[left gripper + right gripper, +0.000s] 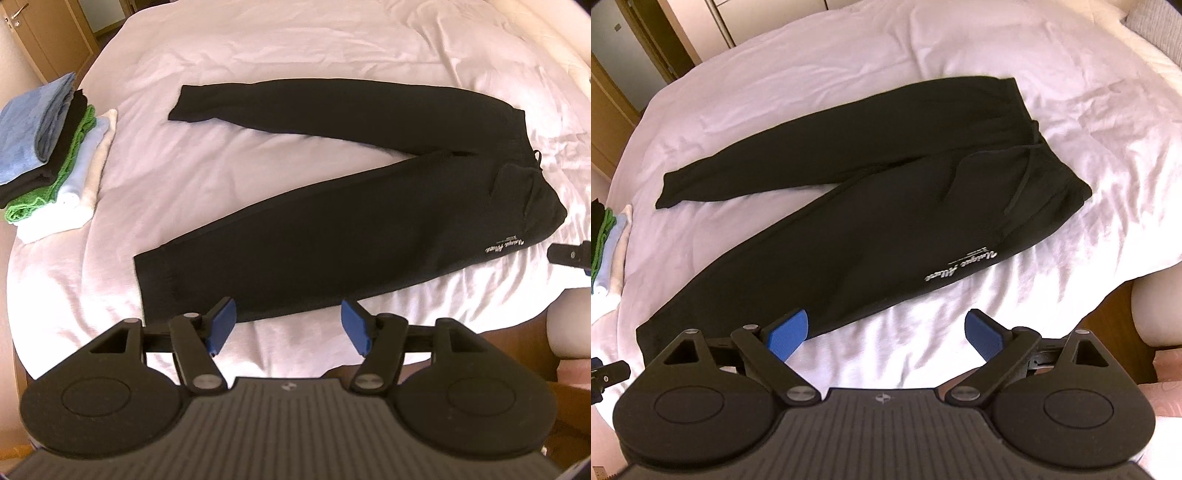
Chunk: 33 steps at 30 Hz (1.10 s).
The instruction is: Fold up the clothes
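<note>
Right, black joggers lie flat on the white bed, legs splayed in a V, waistband to my right. Both tongs spread apart, holding nothing: left gripper over the near cuff, right gripper by the near thigh. I'd pinch near cuff and hip edge, lifting both evenly onto the far leg.

A pair of black sweatpants is laid out flat and unfolded on the white bedsheet, with the two legs spread apart in a V. The waistband, with a dark drawstring, is turned to the right, and the cuffs are pointed to the left. White script lettering is seen on the nearer leg, close to the waistband, and that leg's cuff is placed nearest the bed's front edge.
</note>
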Available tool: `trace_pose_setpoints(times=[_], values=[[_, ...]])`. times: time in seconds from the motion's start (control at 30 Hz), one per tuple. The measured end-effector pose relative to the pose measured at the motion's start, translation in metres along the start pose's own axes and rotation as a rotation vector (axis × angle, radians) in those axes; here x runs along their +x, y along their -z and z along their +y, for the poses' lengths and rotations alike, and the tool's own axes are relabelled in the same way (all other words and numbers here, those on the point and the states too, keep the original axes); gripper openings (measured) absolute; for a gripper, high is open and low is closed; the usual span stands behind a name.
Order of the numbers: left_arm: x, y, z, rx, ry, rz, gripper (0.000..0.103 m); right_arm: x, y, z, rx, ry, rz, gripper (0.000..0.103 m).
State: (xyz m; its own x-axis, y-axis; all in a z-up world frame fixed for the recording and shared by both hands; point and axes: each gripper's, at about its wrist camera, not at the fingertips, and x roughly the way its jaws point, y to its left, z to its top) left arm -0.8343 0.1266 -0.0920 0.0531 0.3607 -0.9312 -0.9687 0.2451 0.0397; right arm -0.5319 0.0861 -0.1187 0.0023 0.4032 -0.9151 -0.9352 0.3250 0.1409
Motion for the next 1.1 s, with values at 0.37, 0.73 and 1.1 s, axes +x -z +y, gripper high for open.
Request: trace_pose_setpoints(times=[0.37,0.73,1.1], values=[[-0.009,0.022,0.04,0.007,-0.02,-0.024,0.063,-0.017,0.023,0.041,-0.041,-0.013,-0.044,0.096],[-0.015,0.019,0.048,-0.038,-0.054,-0.024,0.064,-0.012,0.023,0.063,-0.098,-0.056,-0.04,0.097],[-0.013,-0.004,-0.023,-0.052,-0.046,-0.035,0.065,-0.009,-0.007,0.011,-0.143,-0.07,-0.028,0.097]])
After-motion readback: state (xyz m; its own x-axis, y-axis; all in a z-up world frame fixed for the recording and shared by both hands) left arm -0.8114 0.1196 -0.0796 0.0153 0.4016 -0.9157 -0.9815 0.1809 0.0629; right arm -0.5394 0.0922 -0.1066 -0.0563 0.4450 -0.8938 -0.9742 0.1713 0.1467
